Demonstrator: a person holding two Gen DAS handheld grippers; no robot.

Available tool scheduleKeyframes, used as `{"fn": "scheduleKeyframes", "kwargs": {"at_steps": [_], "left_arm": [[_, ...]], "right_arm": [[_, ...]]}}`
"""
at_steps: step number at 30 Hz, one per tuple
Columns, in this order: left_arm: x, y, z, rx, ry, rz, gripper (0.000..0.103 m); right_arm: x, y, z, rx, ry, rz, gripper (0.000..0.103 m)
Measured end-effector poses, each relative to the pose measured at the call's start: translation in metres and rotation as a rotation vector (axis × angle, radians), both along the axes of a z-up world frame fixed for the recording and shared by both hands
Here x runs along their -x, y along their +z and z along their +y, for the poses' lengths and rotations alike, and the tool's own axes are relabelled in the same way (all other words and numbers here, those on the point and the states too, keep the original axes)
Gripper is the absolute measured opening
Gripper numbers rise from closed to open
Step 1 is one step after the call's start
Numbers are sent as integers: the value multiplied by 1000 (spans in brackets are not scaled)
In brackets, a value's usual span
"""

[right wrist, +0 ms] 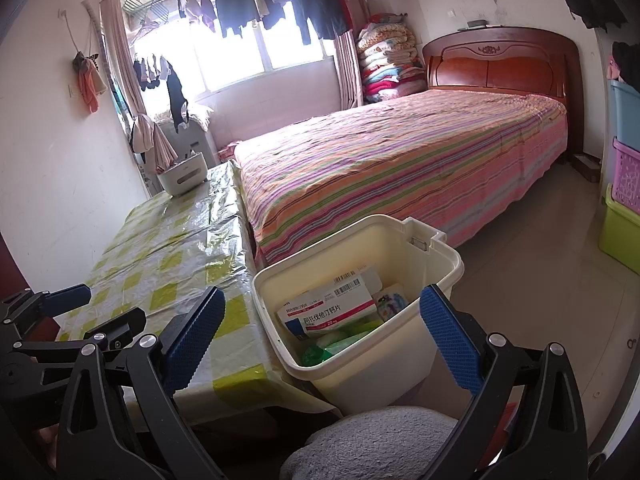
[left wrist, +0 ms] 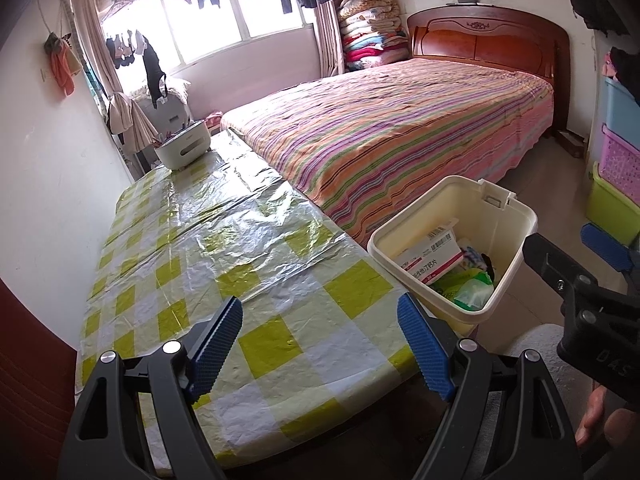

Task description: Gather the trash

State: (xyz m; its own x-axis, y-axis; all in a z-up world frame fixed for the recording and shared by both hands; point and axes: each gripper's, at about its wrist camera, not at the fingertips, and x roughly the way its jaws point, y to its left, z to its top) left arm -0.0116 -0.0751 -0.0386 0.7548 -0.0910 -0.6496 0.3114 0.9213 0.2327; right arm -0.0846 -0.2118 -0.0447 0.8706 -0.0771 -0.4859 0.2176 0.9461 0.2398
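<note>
the trash (right wrist: 332, 316) lies inside a cream plastic bin (right wrist: 440, 258) that stands on the floor just beside the near corner of the bench (left wrist: 256, 264), between the bench and the striped bed (left wrist: 400, 132). on top of the heap is a white medicine box (left wrist: 434, 250) with a pink band and a barcode, tilted against the bin's wall, with green and white wrappers (left wrist: 470, 290) beneath it. the left tongs (left wrist: 320, 344) hang over the near end of the bench, blue pads spread wide with nothing between them. the right tongs (right wrist: 320, 344) point at the bin, also spread wide and empty, one pad on either side of the bin in the right wrist view. the bench carries a yellow and white checked cloth under crinkled clear plastic, and at its far end sits a white container (left wrist: 184, 150). laundry (right wrist: 260, 0) hangs across the bright window.
</note>
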Motion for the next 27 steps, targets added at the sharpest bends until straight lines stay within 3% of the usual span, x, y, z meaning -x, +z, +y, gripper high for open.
{"fn": "scheduleKeyframes", "kwargs": {"at_steps": [19,21,27], "left_arm": [[1,0,-2,-4,-14,-11,78],[0,1,-1,-2,-9,-18,86],[3,2,-1,6,-15,-49,88]], "right_arm": [[0,-2,1,-3,-3,7,96],[1,-2,0,-4,-5,6,96],[2,-4,1,-9,-8,6,96]]}}
